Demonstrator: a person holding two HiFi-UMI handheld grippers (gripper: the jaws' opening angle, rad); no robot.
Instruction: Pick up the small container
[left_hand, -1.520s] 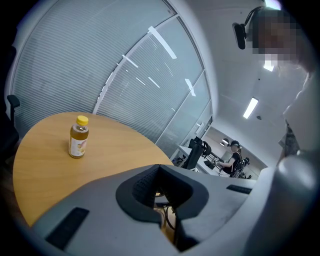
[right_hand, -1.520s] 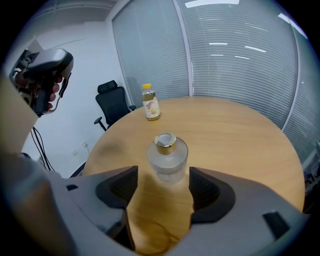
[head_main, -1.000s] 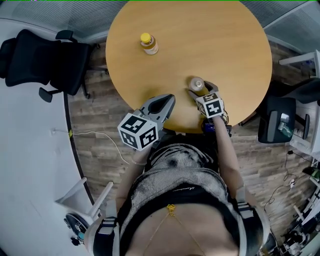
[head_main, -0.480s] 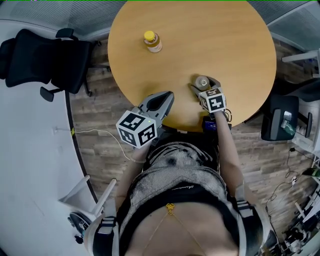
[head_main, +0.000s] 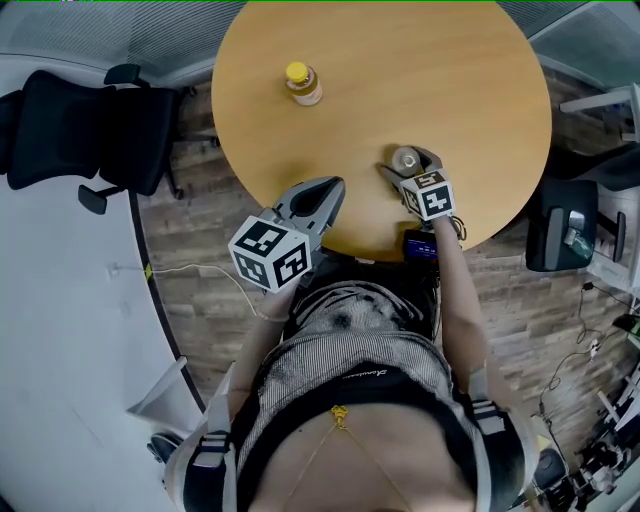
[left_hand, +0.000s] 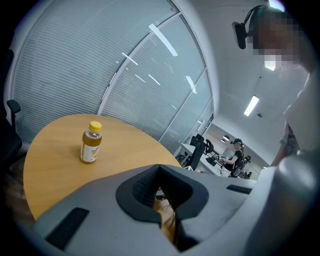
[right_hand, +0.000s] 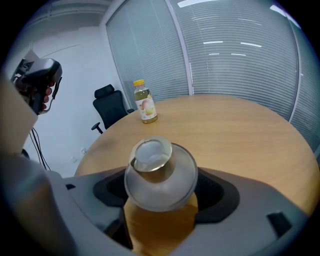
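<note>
The small container (head_main: 406, 159), a squat clear jar with a metal-rimmed mouth, stands on the round wooden table (head_main: 400, 60) near its front edge. My right gripper (head_main: 408, 163) reaches over the edge with a jaw on each side of the jar. In the right gripper view the small container (right_hand: 160, 175) fills the gap of the right gripper (right_hand: 162, 186). The jaws are opening and do not press on it. My left gripper (head_main: 328, 192) hovers at the table's front edge, left of the jar, shut and holding nothing. The left gripper (left_hand: 160, 167) shows its tips together.
A juice bottle with a yellow cap (head_main: 302, 85) stands upright at the table's far left; the bottle (right_hand: 145, 102) lies beyond the jar. A black office chair (head_main: 80, 125) is left of the table, another chair (head_main: 560, 235) at right. A person (left_hand: 235, 156) sits far off.
The right gripper's jaws have spread a little wider around the jar, which has stayed on the table. The left gripper has hardly moved.
</note>
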